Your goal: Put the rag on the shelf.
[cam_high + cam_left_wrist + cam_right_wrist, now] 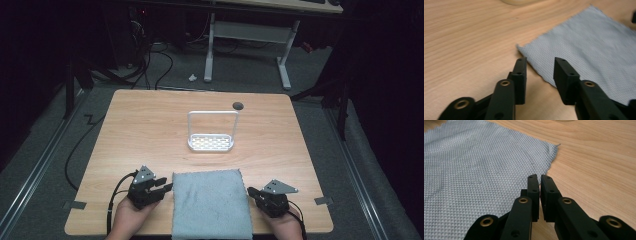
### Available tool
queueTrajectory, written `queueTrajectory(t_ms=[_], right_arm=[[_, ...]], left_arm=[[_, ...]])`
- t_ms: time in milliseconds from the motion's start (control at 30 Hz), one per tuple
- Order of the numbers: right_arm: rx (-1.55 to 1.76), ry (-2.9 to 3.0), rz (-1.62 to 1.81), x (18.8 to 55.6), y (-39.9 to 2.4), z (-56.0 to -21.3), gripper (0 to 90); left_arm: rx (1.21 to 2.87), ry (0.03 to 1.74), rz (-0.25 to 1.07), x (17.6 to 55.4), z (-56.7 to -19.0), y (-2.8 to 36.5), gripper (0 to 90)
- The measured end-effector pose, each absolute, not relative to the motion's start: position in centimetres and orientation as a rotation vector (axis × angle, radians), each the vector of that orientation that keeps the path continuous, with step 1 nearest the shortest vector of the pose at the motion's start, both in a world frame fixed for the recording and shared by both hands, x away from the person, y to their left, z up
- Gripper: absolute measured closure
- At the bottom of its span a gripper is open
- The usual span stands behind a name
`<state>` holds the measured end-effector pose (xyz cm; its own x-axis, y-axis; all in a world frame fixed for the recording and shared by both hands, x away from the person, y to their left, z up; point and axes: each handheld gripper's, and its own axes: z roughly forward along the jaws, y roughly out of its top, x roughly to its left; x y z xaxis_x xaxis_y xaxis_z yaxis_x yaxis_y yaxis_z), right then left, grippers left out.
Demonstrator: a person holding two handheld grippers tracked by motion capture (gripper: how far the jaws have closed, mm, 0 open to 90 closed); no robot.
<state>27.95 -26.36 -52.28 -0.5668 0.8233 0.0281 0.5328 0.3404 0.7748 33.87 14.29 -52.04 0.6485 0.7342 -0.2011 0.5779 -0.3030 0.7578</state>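
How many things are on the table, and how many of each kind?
Cloth: 1
White rack: 1
Tongs: 2, left and right
Total: 4

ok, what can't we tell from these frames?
- Cloth: its near edge is cut off by the bottom of the high view.
- White rack: just a blurred sliver at the top edge of the left gripper view.
- Dark round spot on the table: too small to identify.
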Motion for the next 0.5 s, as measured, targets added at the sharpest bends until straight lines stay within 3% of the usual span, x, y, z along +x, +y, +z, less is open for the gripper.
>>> queueTrajectory(t_ms=[167, 500], right_arm=[[1.175, 2.249, 1.086, 28.0, -26.2, -52.2, 84.5], [1.242, 2.207, 1.148, 29.3, -25.9, -51.9, 76.3]], left_arm=[[2.026, 1.081, 0.271, 36.0, -52.9, 11.8, 57.8], [2.017, 1.12, 0.313, 35.6, -53.1, 10.8, 67.2]])
